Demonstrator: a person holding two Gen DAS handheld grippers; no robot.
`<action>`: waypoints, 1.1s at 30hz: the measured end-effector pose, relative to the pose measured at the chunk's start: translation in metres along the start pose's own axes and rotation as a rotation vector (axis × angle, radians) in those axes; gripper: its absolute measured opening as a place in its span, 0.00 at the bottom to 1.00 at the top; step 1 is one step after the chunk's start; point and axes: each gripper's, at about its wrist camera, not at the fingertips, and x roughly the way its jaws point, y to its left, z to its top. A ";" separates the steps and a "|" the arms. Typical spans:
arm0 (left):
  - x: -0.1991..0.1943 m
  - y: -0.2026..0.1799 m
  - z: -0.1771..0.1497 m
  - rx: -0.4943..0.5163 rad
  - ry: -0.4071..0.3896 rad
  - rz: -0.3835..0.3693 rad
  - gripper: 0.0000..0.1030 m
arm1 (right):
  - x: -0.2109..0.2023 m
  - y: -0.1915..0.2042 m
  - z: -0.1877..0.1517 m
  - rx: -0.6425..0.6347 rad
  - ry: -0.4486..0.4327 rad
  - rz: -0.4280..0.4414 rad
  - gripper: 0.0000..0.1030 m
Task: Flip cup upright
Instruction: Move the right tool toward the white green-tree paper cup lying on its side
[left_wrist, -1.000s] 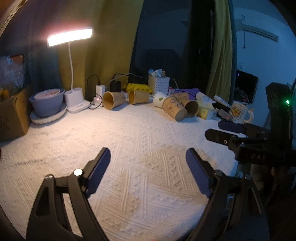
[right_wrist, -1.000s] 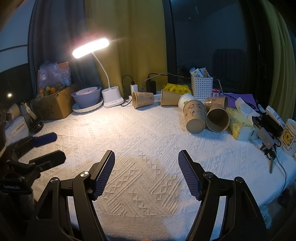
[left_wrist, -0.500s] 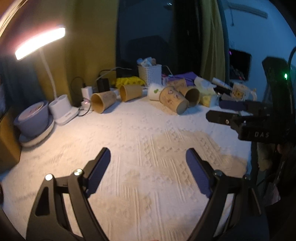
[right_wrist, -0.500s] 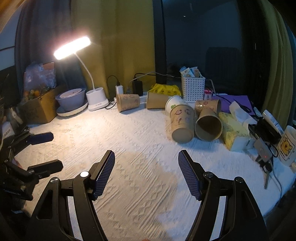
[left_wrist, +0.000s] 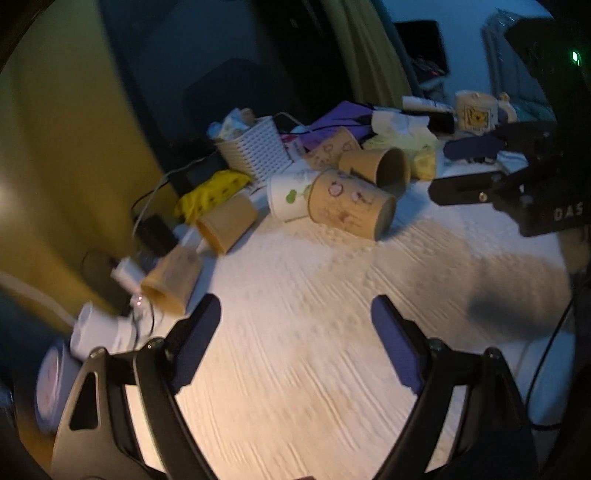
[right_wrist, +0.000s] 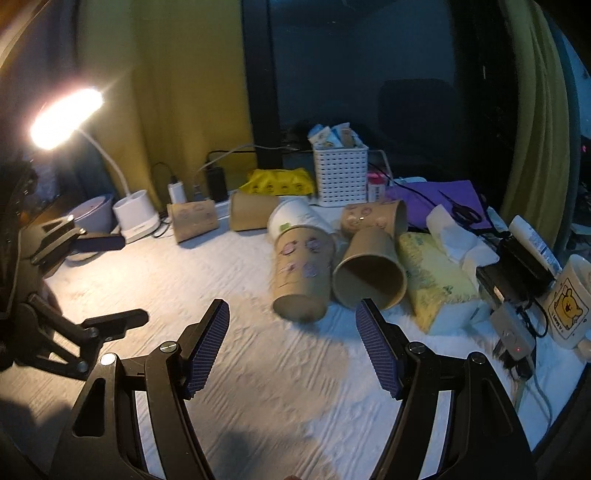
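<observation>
Lying on their sides across the table (right_wrist: 258, 369), several paper cups crowd the far half; none upright. Nearest to the right hand-held gripper (right_wrist: 291, 347) is the stickered brown cup (right_wrist: 301, 275), mouth toward the camera, touching a plain brown cup (right_wrist: 369, 275) on its right and a white cup (right_wrist: 291, 219) behind. Right gripper's jaws wide apart, nothing betw. them, just short of those two cups. Left hand-held gripper (left_wrist: 295, 350) also wide, holding nothing, over bare cloth, well apart from the cups.

Right view only: lit desk lamp (right_wrist: 66, 118) w/ white base, grey bowl (right_wrist: 92, 214), key fob, full row of cups incl. two further left by the chargers. Left view only: dark monitor far back; it sees the stickered cup (left_wrist: 351, 205) side-on. Both show the white basket (right_wrist: 340, 173), yellow tissue pack (right_wrist: 432, 280), bear mug (right_wrist: 569, 302), and each other's gripper at frame edge.

Surface: white textured cloth, warm-lit. Room dim, yellow curtains, dark window. Left view motion-blurred.
</observation>
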 end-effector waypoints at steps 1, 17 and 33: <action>0.008 0.004 0.005 0.022 0.002 -0.010 0.82 | 0.002 -0.003 0.003 0.000 0.000 -0.010 0.72; 0.129 0.044 0.073 0.311 0.065 -0.107 0.82 | 0.060 -0.059 0.046 0.113 0.085 -0.084 0.72; 0.181 0.002 0.111 0.651 0.055 -0.154 0.82 | 0.094 -0.088 0.066 0.158 0.075 -0.060 0.72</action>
